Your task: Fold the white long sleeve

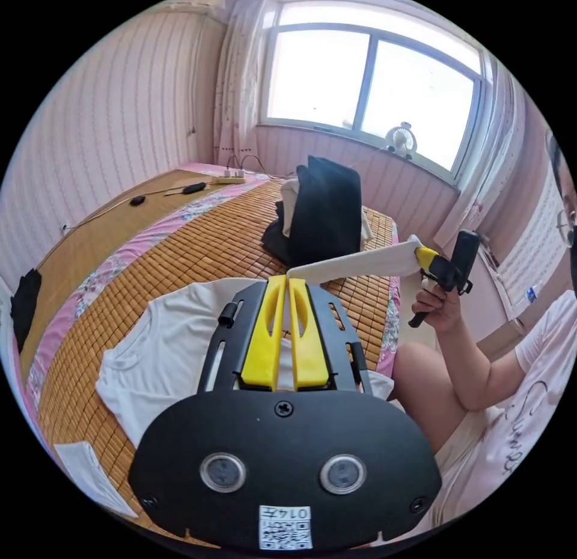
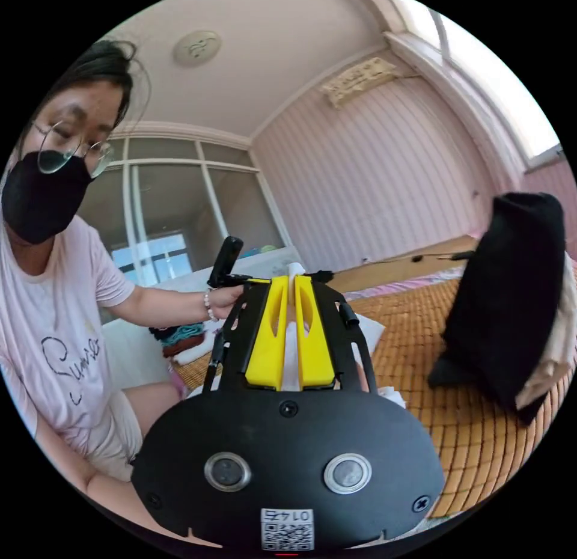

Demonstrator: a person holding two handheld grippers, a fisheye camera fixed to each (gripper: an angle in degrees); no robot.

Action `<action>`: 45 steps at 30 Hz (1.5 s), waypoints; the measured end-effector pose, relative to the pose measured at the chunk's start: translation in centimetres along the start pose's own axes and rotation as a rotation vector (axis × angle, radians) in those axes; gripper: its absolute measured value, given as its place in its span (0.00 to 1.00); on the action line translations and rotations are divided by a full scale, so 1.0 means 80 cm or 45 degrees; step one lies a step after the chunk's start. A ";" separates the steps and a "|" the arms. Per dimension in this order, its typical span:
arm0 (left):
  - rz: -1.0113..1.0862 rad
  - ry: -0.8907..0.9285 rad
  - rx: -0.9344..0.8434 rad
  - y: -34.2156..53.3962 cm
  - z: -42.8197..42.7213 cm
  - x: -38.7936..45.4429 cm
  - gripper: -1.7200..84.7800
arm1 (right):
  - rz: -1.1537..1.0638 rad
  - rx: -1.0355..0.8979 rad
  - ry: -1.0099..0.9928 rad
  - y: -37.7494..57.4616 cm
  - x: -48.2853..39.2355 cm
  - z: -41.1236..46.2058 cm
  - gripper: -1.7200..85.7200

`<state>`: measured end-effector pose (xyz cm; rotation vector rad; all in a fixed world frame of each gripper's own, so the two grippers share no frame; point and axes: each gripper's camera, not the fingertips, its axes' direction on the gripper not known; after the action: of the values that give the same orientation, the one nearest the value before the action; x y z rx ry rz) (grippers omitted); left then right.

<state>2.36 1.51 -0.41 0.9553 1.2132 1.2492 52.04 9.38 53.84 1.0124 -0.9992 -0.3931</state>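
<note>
The white long sleeve [image 1: 162, 354] lies spread on the bamboo mat [image 1: 198, 246], its body partly hidden under my left gripper [image 1: 287, 277]. That gripper is shut on one sleeve [image 1: 360, 263], which stretches taut and lifted to the right. At its far end my right gripper [image 1: 421, 255] clamps the cuff, held by a hand [image 1: 439, 306]. In the right gripper view, my right gripper [image 2: 293, 279] is shut on white fabric [image 2: 291, 354] running between its yellow jaws.
A tall pile of black and cream clothes [image 1: 324, 216] stands on the mat behind the sleeve, also seen as the pile [image 2: 511, 300]. A power strip with cables [image 1: 231, 177] lies at the back. The person [image 2: 54, 318] sits at the mat's edge [image 1: 390, 324].
</note>
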 end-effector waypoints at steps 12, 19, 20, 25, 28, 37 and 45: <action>-0.687 -0.317 -0.192 0.322 -0.177 -0.055 0.10 | 0.017 -1.023 -0.202 0.099 -0.176 0.264 0.10; -0.716 -0.254 -0.241 0.365 -0.172 -0.048 0.09 | -0.073 -1.232 0.087 0.118 -0.205 0.326 0.10; -0.716 -0.220 -0.233 0.365 -0.167 -0.049 0.09 | -0.144 -1.274 0.120 0.120 -0.215 0.345 0.10; -0.697 -0.304 -0.378 0.361 -0.137 -0.061 0.10 | -0.279 -1.365 0.178 0.135 -0.238 0.413 0.10; -0.664 -0.363 -0.473 0.359 -0.131 -0.069 0.10 | -0.243 -1.386 0.185 0.132 -0.235 0.441 0.08; -0.609 -0.306 -0.414 0.353 -0.180 -0.082 0.02 | -0.230 -1.308 0.127 0.057 -0.235 0.447 0.04; -0.647 -0.224 -0.368 0.353 -0.243 -0.109 0.01 | -0.244 -1.298 0.022 0.013 -0.237 0.463 0.04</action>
<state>-20.67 -5.67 25.51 0.4895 1.0179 0.8810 10.94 3.62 50.95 0.1757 -0.5463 -0.9286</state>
